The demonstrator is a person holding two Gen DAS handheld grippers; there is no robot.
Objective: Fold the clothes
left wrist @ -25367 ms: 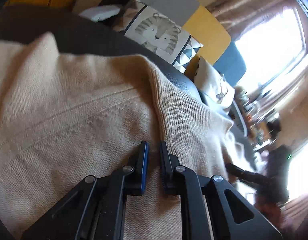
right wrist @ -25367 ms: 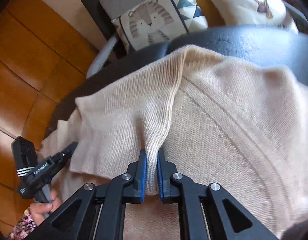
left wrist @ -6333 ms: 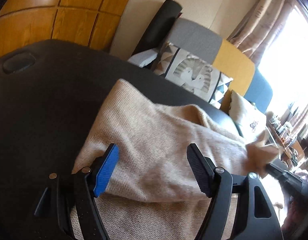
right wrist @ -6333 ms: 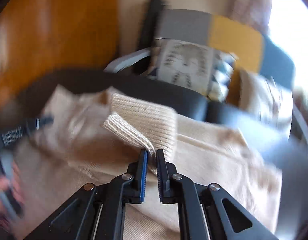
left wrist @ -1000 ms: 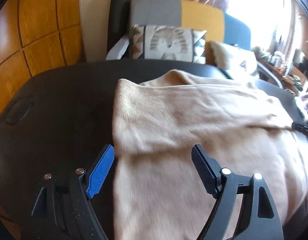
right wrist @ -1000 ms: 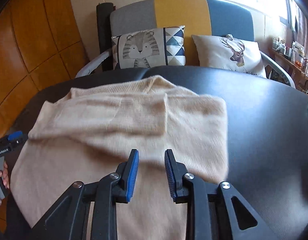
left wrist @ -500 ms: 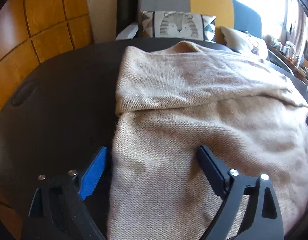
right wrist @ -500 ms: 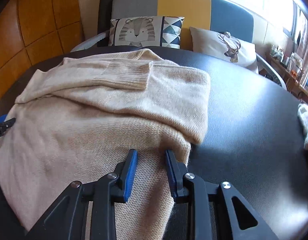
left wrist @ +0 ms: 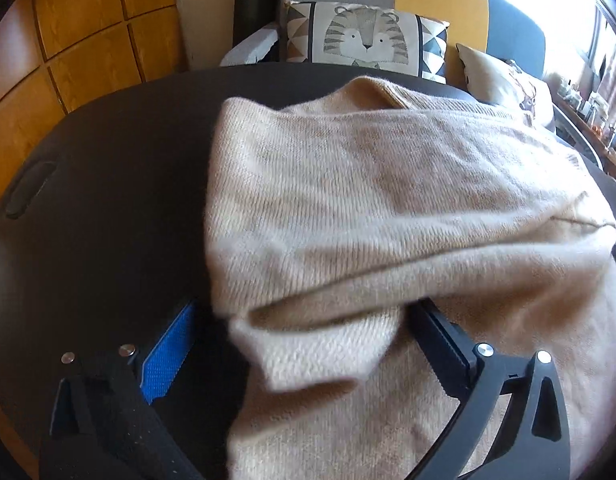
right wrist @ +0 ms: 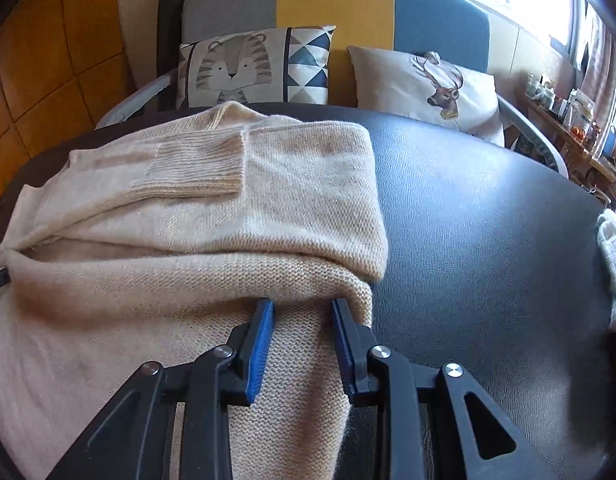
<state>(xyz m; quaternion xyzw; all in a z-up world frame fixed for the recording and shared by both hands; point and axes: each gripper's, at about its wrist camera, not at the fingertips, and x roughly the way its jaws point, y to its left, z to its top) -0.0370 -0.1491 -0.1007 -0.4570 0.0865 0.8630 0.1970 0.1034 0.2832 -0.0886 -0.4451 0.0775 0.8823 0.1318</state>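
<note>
A cream knitted sweater lies partly folded on a round black table. It fills the middle and left of the right wrist view, and the middle and right of the left wrist view. Its upper part is doubled over the lower part, making a thick rolled edge that runs across both views. A ribbed cuff lies flat on top of the fold, in the upper left of the right wrist view.

The left gripper sits at the bottom of its frame. Its jaws have just been opening and now stand very wide, one on each side of the sweater's near left corner. The blue pad on the left rests over bare table and does not press the cloth; the black finger on the right lies against the knit, partly tucked under the fold. It holds nothing.

The right gripper sits at the bottom centre of its frame, jaws a narrow way apart, with a strip of the lower sweater layer between them near its right edge. Whether the pads actually pinch that strip is unclear.

Behind the table stands a sofa with a tiger cushion and a deer cushion.
</note>
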